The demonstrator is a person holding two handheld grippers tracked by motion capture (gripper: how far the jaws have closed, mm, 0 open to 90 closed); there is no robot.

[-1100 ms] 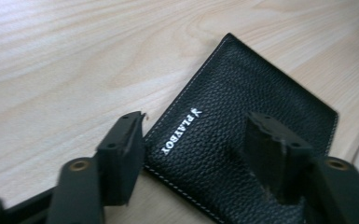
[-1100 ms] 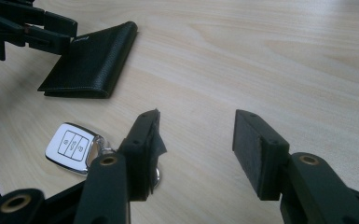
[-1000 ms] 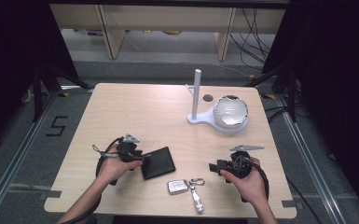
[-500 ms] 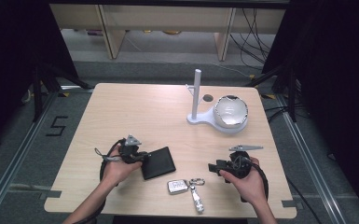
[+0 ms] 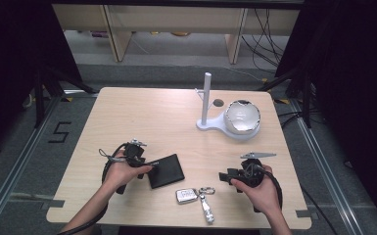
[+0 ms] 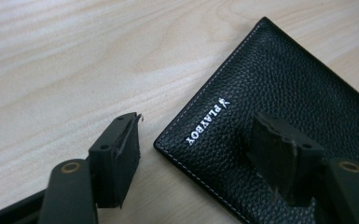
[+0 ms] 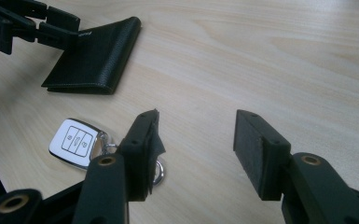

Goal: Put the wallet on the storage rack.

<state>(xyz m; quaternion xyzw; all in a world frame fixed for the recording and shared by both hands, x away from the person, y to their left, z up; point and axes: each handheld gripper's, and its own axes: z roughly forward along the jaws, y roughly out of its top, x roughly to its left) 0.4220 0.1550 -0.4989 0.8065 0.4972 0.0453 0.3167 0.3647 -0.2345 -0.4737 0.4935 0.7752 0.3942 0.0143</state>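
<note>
My left gripper point(image 5: 149, 165) sits at the lower left of the high view, at the left edge of the black leather wallet point(image 5: 166, 170), which lies flat on the wooden table point(image 5: 147, 112). My jaws have just been opening and now stand wide. In the left gripper view the wallet point(image 6: 279, 107) fills the right half, one jaw over its stamped cover, the other over bare wood; neither pad presses on it. My right gripper point(image 5: 226, 176) rests at lower right, jaws spread with nothing between them. In the right gripper view a white car key fob point(image 7: 72, 142) lies at lower left, beside its left jaw.
</note>
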